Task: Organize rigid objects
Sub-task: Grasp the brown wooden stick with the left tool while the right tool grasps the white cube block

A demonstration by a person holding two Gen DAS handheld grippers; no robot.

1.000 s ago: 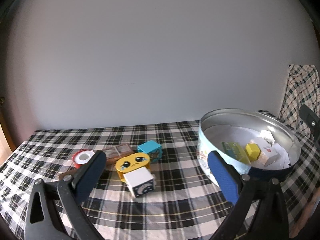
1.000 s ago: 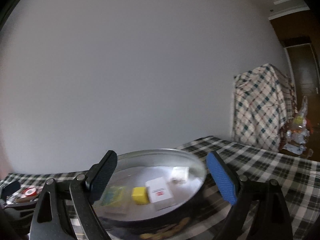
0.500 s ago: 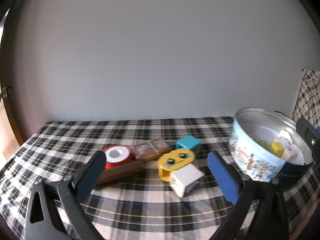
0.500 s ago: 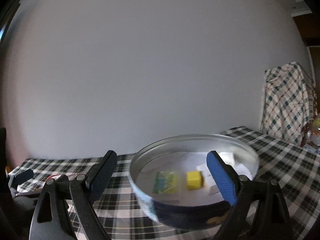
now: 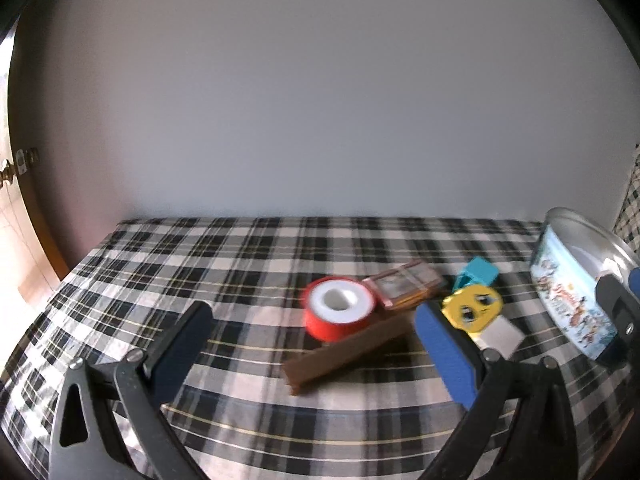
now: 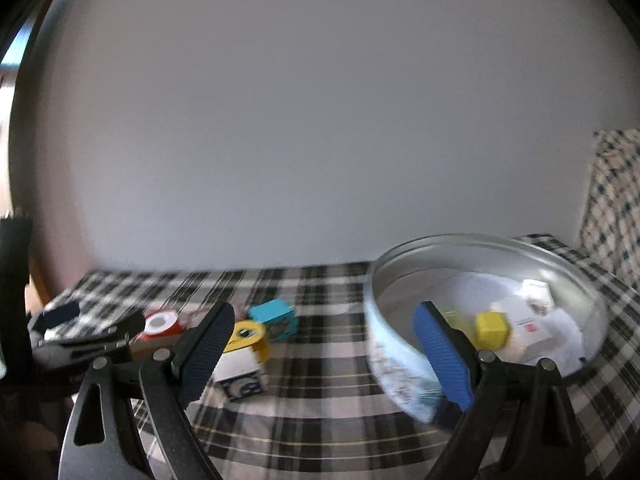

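Your round tin [image 6: 400, 364] sits at the right of the checked tablecloth [image 5: 240, 264]. Left of it, the brown bar [image 5: 344, 350] lies flat, long axis slanting up-right, seemingly touching the red tape roll [image 5: 338, 308]. Both your left gripper [image 5: 312, 344] and right gripper [image 6: 324, 350] gape wide, empty.

A table with a black and white checked cloth [image 5: 248, 264] stands against a plain wall. On the cloth lies a red roll [image 5: 339, 313] with a white middle. It leans on a long brown block [image 5: 344, 354]. Beside them are a flat brown box [image 5: 404, 286], a blue cube [image 6: 276, 318], a yellow face toy [image 5: 474, 307] and a white cube [image 6: 239, 372]. A round tin [image 6: 400, 364] sits to the right, apart from them.
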